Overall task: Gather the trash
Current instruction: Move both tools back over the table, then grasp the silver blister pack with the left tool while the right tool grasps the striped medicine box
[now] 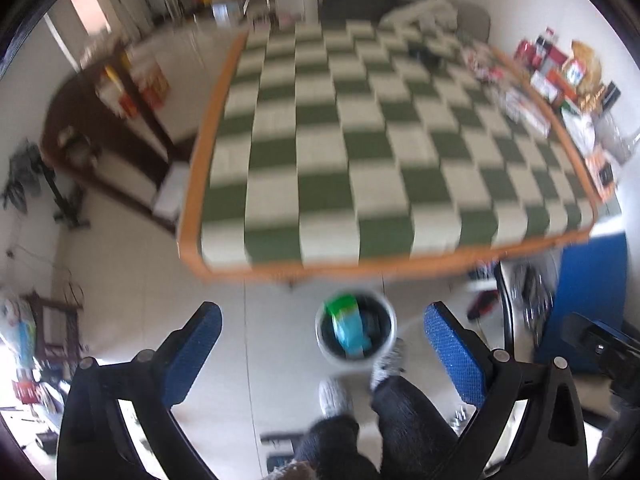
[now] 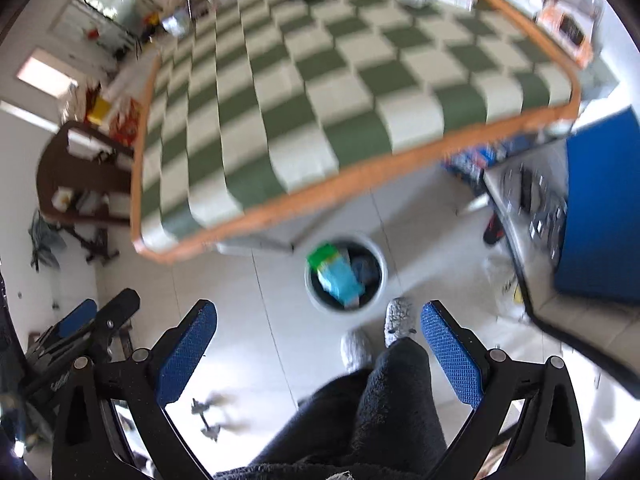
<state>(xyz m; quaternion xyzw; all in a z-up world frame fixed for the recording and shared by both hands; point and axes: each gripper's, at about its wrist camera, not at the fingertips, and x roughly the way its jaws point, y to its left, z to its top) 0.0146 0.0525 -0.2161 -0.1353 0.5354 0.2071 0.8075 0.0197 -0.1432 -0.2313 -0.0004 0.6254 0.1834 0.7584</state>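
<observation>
A large table (image 1: 360, 152) covered in a green-and-white checked cloth with an orange border is seen filling the 12 o'clock half of both views. On the pale tiled floor (image 1: 152, 280) near its front edge, a round white bin (image 1: 356, 332) is placed, toward 6 o'clock in the left wrist view. A green and light-blue packet (image 1: 346, 324) is held inside it. The person's grey slippers (image 1: 334, 396) are seen just beside the bin. The left gripper (image 1: 322, 354) and the right gripper (image 2: 318, 350) are both spread wide, with nothing grasped.
</observation>
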